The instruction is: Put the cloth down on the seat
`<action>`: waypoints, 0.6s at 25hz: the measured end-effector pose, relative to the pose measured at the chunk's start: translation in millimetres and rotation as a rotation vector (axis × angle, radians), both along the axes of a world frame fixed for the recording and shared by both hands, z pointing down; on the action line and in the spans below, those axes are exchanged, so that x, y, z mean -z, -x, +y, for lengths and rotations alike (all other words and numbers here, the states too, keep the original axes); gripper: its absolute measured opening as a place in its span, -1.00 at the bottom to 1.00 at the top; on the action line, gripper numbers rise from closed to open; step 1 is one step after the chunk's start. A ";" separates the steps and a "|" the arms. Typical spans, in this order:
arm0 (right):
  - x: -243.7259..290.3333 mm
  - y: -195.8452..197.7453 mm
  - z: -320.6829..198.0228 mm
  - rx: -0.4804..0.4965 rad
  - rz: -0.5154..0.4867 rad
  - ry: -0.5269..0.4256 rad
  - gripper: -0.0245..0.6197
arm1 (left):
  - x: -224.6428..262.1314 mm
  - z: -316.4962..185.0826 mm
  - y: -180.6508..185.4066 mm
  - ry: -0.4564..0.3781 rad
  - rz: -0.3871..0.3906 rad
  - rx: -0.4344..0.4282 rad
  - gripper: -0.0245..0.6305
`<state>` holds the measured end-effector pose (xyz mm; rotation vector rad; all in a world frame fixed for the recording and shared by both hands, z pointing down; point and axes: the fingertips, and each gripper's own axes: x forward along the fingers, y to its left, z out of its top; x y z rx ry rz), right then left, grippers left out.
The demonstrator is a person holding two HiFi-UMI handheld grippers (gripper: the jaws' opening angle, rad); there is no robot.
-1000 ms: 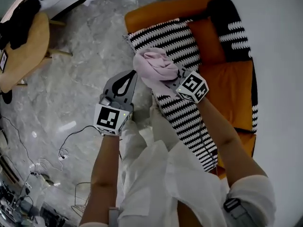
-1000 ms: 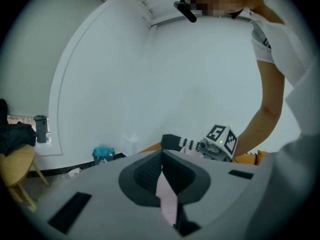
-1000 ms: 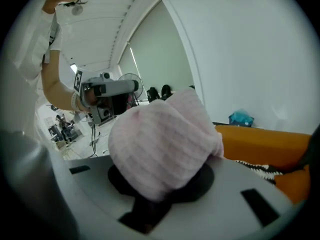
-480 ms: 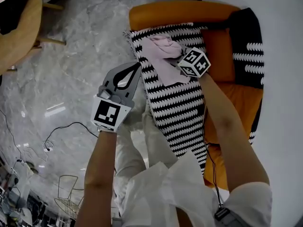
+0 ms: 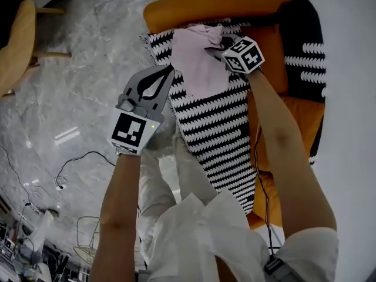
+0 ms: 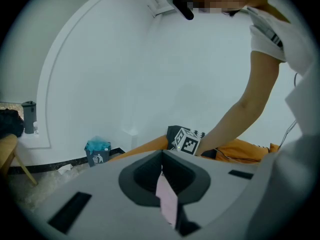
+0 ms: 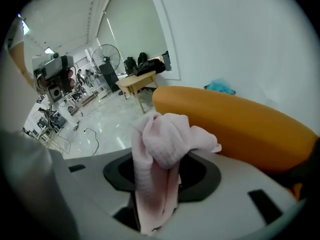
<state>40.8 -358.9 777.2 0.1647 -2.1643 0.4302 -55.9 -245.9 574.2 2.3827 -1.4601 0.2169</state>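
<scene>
The pink cloth (image 5: pixel 197 60) lies spread on the black-and-white striped throw (image 5: pixel 214 128) that covers the orange sofa seat (image 5: pixel 205 7). My right gripper (image 5: pixel 216 47) is at the cloth's far right edge. Its jaws are opening, and a bunch of the cloth (image 7: pixel 165 144) still stands loosely between them. My left gripper (image 5: pixel 166 70) hovers beside the cloth's left edge with its jaws together. In the left gripper view a thin pink strip (image 6: pixel 167 204) shows in the slit between the jaws of that gripper (image 6: pixel 162 155); I cannot tell whether it is gripped.
A black patterned cushion (image 5: pixel 305 46) lies at the sofa's right. A wooden table (image 5: pixel 17 46) stands on the marble floor at left, with a cable (image 5: pixel 76 163) nearby. A small bin (image 6: pixel 97 153) stands by the wall. A fan (image 7: pixel 105 59) and another table (image 7: pixel 135 84) are farther off.
My right gripper carried the bunched cloth away from me toward the sofa's back, and the cloth now lies spread on the throw. My left gripper stayed beside it.
</scene>
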 end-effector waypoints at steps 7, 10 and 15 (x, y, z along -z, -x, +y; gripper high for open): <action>17.3 -22.2 -16.1 -0.058 0.075 -0.045 0.01 | 10.7 -3.0 -7.8 0.005 -0.007 -0.009 -0.88; 30.6 -12.5 -17.1 -0.069 0.045 -0.077 0.05 | 7.9 0.1 -9.8 0.005 -0.006 -0.014 -0.88; 84.2 -9.4 -13.8 -0.122 -0.075 -0.119 0.06 | 30.4 -1.7 -21.5 -0.011 -0.003 -0.013 -0.88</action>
